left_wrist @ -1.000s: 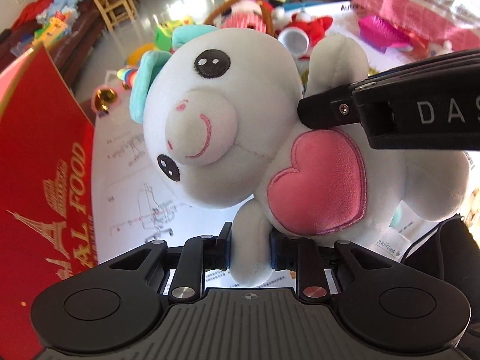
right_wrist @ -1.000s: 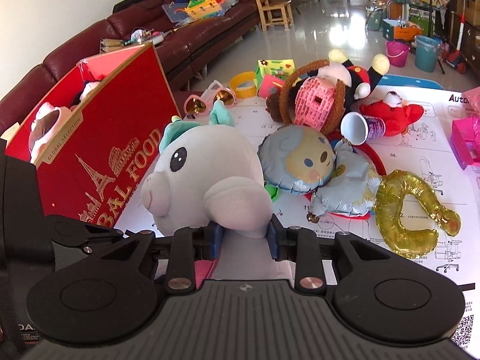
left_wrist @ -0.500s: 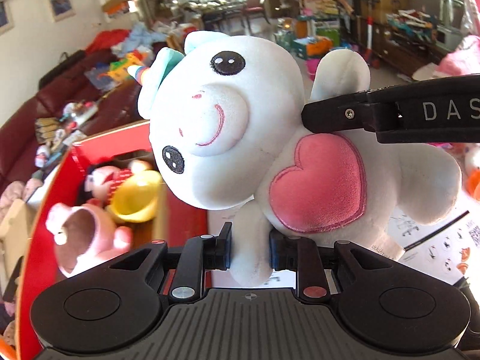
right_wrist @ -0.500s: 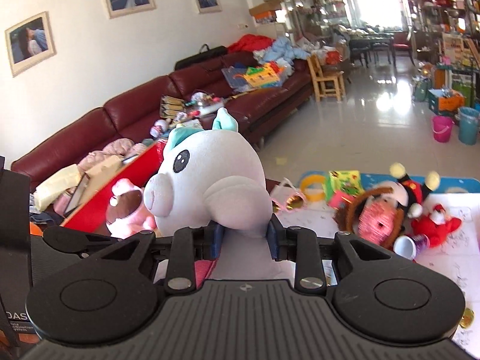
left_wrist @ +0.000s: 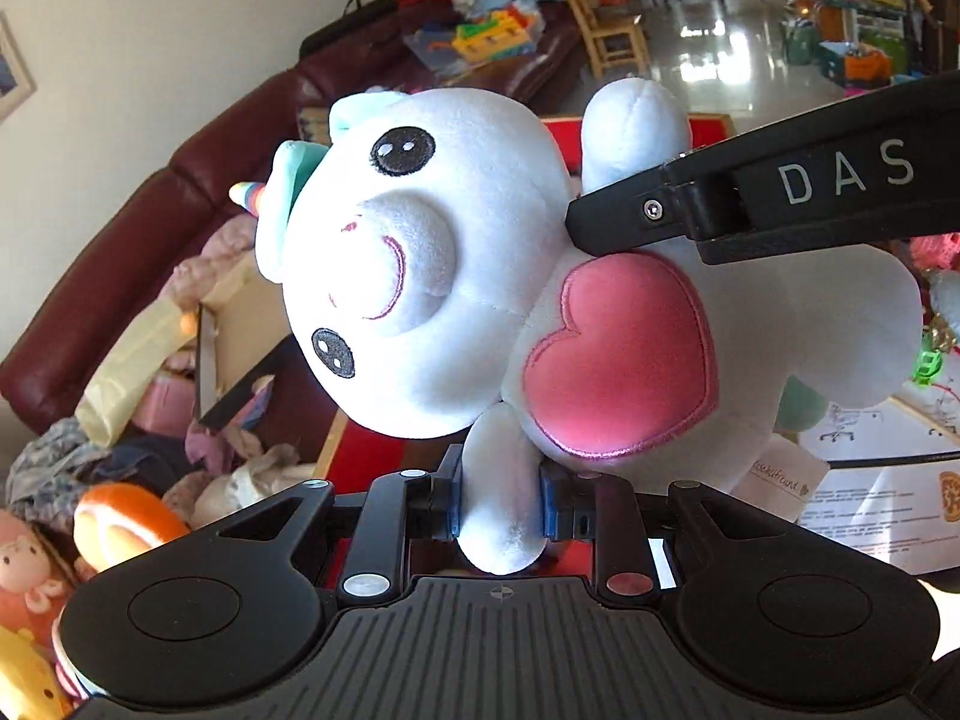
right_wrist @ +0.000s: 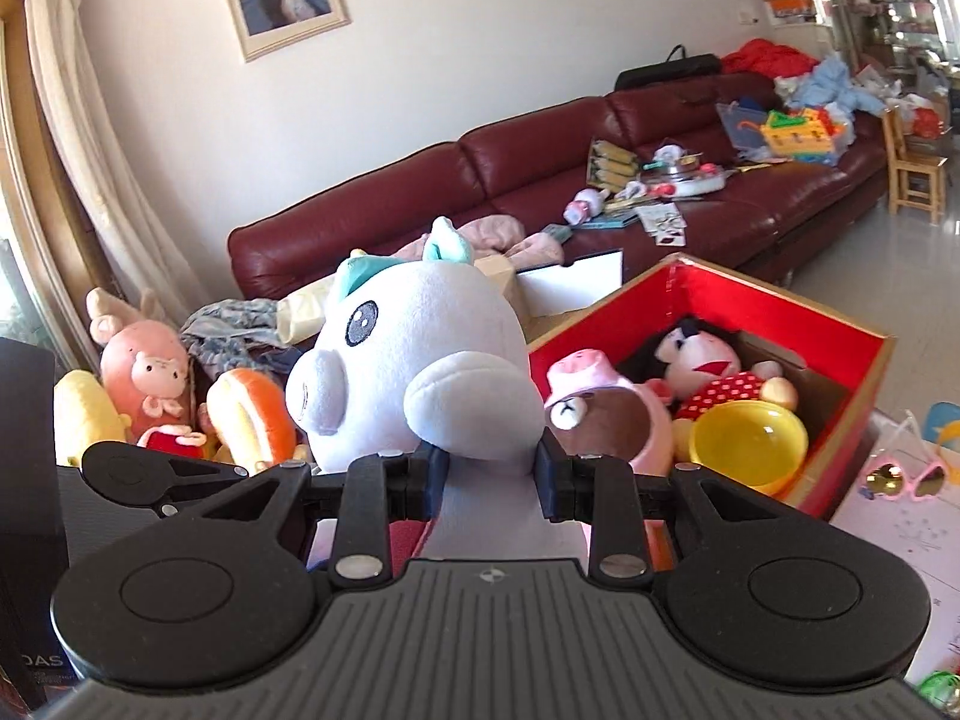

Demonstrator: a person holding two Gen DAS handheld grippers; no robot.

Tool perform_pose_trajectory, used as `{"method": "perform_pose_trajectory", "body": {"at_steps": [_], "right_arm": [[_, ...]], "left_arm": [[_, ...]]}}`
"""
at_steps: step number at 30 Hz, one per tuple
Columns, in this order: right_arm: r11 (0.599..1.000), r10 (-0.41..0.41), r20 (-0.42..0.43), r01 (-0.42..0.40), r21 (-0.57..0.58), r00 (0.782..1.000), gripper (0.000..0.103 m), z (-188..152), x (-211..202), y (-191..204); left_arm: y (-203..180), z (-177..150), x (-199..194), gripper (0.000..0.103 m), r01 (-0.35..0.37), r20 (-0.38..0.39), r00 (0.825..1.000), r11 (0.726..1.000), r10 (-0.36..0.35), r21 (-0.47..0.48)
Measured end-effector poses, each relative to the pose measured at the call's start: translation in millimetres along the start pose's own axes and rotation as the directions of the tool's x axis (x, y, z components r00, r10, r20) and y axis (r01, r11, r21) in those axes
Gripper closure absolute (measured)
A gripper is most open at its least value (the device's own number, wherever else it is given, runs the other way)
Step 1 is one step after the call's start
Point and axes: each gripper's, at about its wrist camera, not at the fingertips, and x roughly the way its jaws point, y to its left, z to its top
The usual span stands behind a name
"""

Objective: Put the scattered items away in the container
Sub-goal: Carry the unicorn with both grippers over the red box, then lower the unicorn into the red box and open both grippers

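Both grippers hold one soft white unicorn toy up in the air, close to the red box.

The left gripper (left_wrist: 499, 501) has its jaws squeezed tight on one small leg of the white plush unicorn with a pink heart on its tummy (left_wrist: 480, 276). The right gripper (right_wrist: 491, 471) has its jaws squeezed on another part of the same toy, low down below its head. The toy touches no floor and no counter. The open red cardboard box with a brown rim (right_wrist: 840, 324) sits just beside it, to the right in the right wrist view. Inside the box lie a yellow plastic bowl (right_wrist: 747, 441), a brown and pink bear toy (right_wrist: 606, 420) and a doll in a red dotted dress (right_wrist: 708, 372). A dark red leather sofa (right_wrist: 540, 180) stands behind.
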Motion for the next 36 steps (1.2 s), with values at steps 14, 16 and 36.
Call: {"method": "perform_pose_trajectory", "body": {"at_steps": [14,16,36], "right_arm": [[0.996,-0.094,-0.238,0.091,-0.023,0.967,0.043,-42.6,46.0,-15.3],[0.995,-0.096,-0.23,0.093,-0.025,0.968,0.043,-44.3,42.7,-16.9],[0.992,-0.117,-0.19,0.122,0.016,0.975,0.039,-50.4,25.5,-40.0]], "left_arm": [[30.0,-6.4,1.9,0.029,-0.037,-0.011,0.999,0.997,0.037,-0.064],[19.8,3.0,0.8,0.024,-0.027,0.023,0.999,0.999,0.028,-0.043],[-1.2,-5.6,83.5,0.025,0.056,-0.139,0.988,0.993,-0.07,-0.102]]}}
